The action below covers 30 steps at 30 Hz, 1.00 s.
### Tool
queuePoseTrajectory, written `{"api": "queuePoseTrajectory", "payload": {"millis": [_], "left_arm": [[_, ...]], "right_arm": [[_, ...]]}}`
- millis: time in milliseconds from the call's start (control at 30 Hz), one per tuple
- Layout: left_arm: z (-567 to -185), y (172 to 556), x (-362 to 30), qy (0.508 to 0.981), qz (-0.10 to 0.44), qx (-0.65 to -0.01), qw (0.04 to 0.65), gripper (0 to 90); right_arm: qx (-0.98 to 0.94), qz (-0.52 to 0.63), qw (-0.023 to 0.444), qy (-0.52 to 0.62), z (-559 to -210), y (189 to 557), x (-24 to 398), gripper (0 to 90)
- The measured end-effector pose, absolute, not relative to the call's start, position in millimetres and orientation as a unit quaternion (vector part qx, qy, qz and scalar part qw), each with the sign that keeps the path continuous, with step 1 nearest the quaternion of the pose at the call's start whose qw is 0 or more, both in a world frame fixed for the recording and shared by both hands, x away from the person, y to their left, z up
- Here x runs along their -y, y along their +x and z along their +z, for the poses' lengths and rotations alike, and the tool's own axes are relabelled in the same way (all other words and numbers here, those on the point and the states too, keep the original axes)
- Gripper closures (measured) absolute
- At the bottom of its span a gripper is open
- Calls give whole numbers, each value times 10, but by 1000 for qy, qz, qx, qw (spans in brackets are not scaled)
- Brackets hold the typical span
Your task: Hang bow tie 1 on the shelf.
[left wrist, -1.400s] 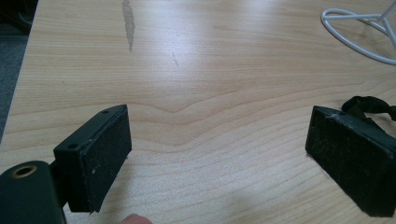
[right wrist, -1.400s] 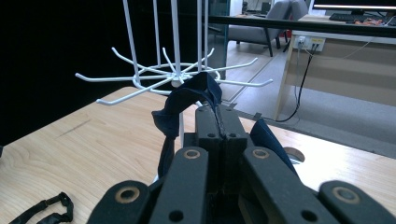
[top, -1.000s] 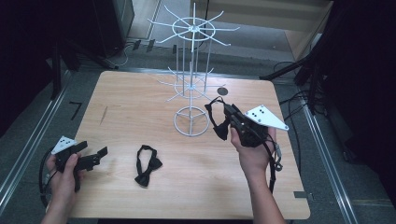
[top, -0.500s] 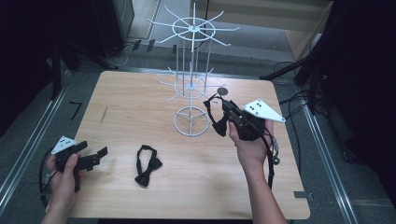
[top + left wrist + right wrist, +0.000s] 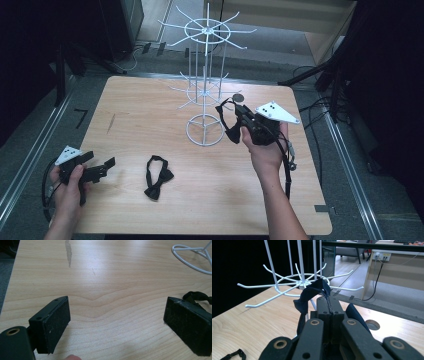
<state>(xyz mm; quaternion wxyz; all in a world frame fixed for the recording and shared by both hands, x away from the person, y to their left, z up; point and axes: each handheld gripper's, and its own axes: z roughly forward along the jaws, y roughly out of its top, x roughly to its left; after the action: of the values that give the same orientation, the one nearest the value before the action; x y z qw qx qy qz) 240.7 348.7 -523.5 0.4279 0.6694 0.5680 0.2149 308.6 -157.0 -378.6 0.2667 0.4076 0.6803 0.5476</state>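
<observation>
A white wire rack (image 5: 205,131) stands mid-table with two tiers of hook arms. My right gripper (image 5: 234,111) is raised just right of it, shut on the strap of a black bow tie (image 5: 233,133) that hangs below the jaws. In the right gripper view the strap (image 5: 312,291) loops up from the closed gripper tips (image 5: 328,305), close to the rack's lower arms (image 5: 299,282). A second black bow tie (image 5: 157,177) lies flat on the table. My left gripper (image 5: 102,166) rests at the front left, open and empty; its pads (image 5: 56,325) frame bare wood, with the lying bow tie's strap (image 5: 197,295) just beyond the right pad.
The wooden table (image 5: 150,115) has a round cable hole (image 5: 238,97) behind the rack. Dark floor, metal rails and cables surround the table. The rack's base ring (image 5: 192,255) lies far ahead of my left gripper.
My right hand has lifted the held bow tie slightly up and away, nearer the rack's lower arms. The left hand and the lying bow tie have not moved.
</observation>
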Motion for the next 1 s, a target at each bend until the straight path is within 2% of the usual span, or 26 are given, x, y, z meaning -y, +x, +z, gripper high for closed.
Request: {"api": "queuePoseTrajectory", "payload": {"millis": [1000], "left_arm": [[-5235, 2409, -3488, 669, 215, -568, 428, 77]], "right_arm": [[-685, 546, 233, 422, -3972, 3329, 1531, 900]]}}
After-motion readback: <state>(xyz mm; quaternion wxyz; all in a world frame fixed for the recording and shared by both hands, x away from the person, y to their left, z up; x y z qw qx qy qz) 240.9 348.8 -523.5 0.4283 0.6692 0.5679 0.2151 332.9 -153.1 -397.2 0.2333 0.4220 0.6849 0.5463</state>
